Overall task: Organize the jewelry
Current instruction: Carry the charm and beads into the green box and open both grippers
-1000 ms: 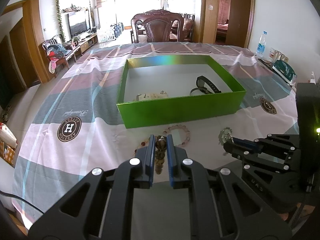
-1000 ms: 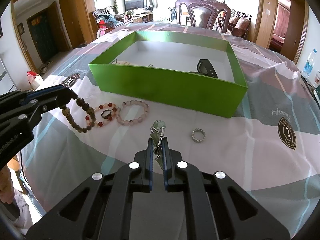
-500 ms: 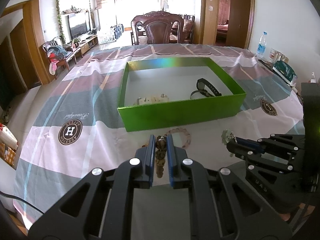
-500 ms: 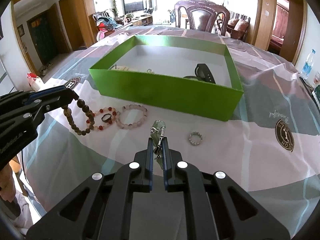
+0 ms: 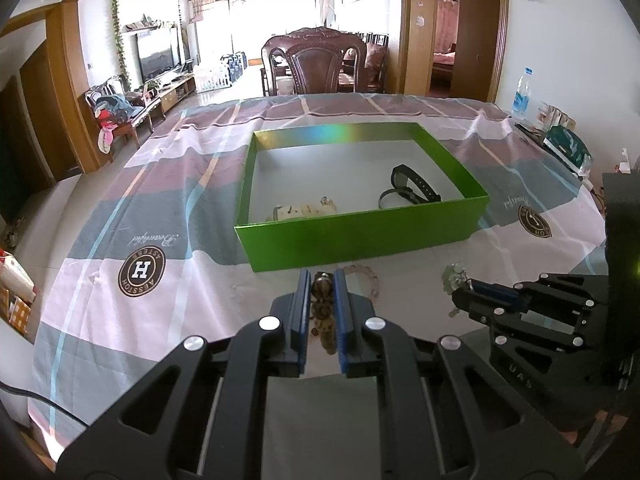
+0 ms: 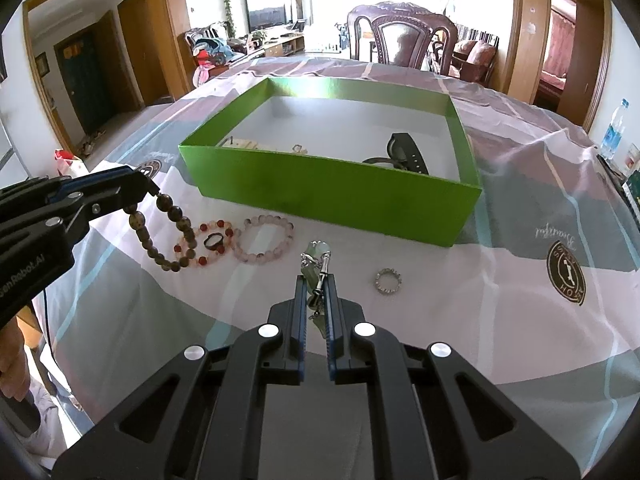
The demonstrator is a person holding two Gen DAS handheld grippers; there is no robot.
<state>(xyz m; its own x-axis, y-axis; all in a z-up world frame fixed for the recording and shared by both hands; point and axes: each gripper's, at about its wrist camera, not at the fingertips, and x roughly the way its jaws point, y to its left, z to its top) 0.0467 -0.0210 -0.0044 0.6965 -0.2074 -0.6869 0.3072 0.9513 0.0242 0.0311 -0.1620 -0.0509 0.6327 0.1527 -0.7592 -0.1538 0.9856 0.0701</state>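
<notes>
Left gripper is clamped on a brown round-bead bracelet; right gripper is clamped on a green-and-silver pendant chain. Both are held above the striped tablecloth, before the open green cardboard box.

Each camera sits on its own gripper, looking forward along the fingers and tilted down at the table. The left wrist view looks from the near edge toward the green box, with the right gripper at its right side. The right wrist view looks from further right, close over the cloth, with the left gripper at its left. Both share the box, the far chair and the room beyond.
</notes>
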